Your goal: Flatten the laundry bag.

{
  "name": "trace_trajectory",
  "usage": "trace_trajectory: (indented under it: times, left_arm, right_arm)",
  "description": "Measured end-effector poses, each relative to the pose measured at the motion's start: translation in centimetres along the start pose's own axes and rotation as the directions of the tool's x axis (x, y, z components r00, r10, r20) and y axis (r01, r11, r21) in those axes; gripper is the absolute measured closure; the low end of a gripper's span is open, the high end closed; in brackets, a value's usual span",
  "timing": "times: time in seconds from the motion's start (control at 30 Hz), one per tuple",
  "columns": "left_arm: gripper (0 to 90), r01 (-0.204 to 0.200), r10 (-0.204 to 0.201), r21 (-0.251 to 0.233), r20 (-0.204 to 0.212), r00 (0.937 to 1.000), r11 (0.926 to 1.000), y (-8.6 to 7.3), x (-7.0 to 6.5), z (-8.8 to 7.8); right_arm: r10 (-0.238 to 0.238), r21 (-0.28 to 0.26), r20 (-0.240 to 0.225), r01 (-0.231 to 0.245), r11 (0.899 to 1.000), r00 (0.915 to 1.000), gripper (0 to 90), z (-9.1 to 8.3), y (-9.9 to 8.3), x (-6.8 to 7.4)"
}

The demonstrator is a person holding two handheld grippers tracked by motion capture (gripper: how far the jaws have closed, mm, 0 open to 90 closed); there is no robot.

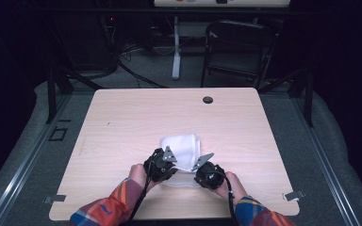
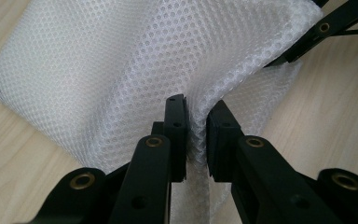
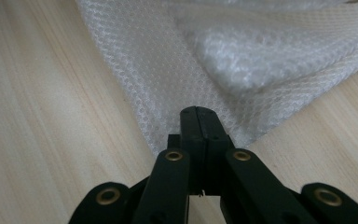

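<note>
While the high view shows a white mesh cloth (image 1: 181, 149) bunched at the near middle of the table (image 1: 122, 122), the gripper views reveal the grips: the left gripper (image 2: 196, 122) pinches a raised fold, the right gripper (image 3: 199, 122) clamps flat on an edge.

White mesh cloth (image 1: 181, 147), folded, mid-table

Nothing readable anywhere, honestly. No lettering, labels, brands or numbers on the table (image 1: 122, 117), the white mesh cloth (image 1: 181, 146) or the black jaws. Coloured blobs on the white board (image 1: 221, 2) at the far end, too small to read.
</note>
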State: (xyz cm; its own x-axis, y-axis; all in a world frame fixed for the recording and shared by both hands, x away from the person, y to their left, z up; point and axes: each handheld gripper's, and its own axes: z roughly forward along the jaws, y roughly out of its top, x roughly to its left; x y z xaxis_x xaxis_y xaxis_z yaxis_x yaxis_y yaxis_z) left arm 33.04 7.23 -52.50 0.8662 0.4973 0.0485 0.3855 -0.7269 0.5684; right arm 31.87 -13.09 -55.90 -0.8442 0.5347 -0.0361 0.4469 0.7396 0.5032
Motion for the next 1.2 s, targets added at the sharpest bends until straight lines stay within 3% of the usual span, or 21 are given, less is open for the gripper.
trace_trajectory:
  times: [0.27,0.67,1.2]
  left_arm:
    - [78.8,0.036,-0.036,-0.013,-0.024,0.9991,0.9993,-0.1,0.2,-0.4]
    - [81.9,0.055,-0.057,-0.048,-0.042,0.9975,0.9973,-0.4,0.6,-1.1]
    - [82.4,0.088,-0.091,-0.053,-0.066,0.9937,0.9947,-1.0,1.4,-2.0]
  right_arm:
    - [0.005,-0.008,-0.001,-0.005,1.0,1.0,90.0,0.1,-0.1,0.0]
    - [0.008,0.004,0.004,-0.008,1.0,1.0,90.0,0.0,-0.1,-0.1]
    - [0.01,0.007,0.02,-0.01,1.0,0.9998,90.0,-0.1,-0.1,-0.4]
